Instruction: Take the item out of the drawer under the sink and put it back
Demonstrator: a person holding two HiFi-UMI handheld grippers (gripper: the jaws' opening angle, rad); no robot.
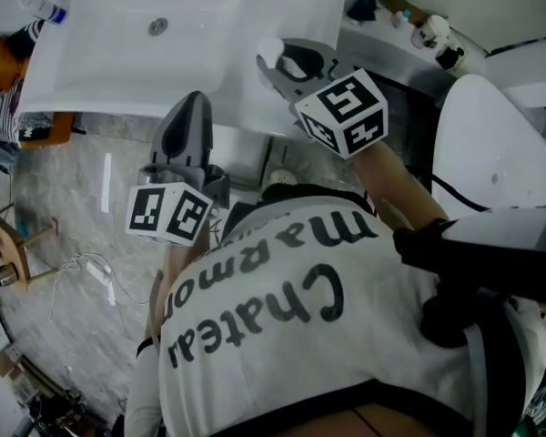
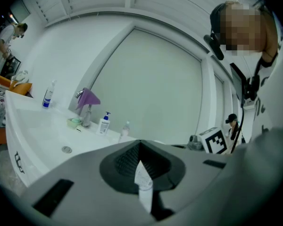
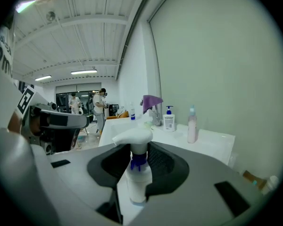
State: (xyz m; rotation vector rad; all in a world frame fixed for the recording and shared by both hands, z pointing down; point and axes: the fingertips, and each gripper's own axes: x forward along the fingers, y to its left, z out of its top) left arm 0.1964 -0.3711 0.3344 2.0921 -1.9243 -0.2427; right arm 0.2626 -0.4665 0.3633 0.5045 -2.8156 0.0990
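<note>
My right gripper is held over the front edge of the white sink, shut on a white spray bottle. In the right gripper view the bottle stands upright between the jaws of that gripper, white trigger head on top and a blue collar below it. My left gripper hangs lower and to the left, in front of the white cabinet face under the sink. The jaws of the left gripper are together; only a thin white sliver shows in the slit. No open drawer is visible.
A white toilet stands at the right. A pump bottle, a pink bottle and a purple cloth over the tap sit at the back of the counter. A chair and a cable lie left.
</note>
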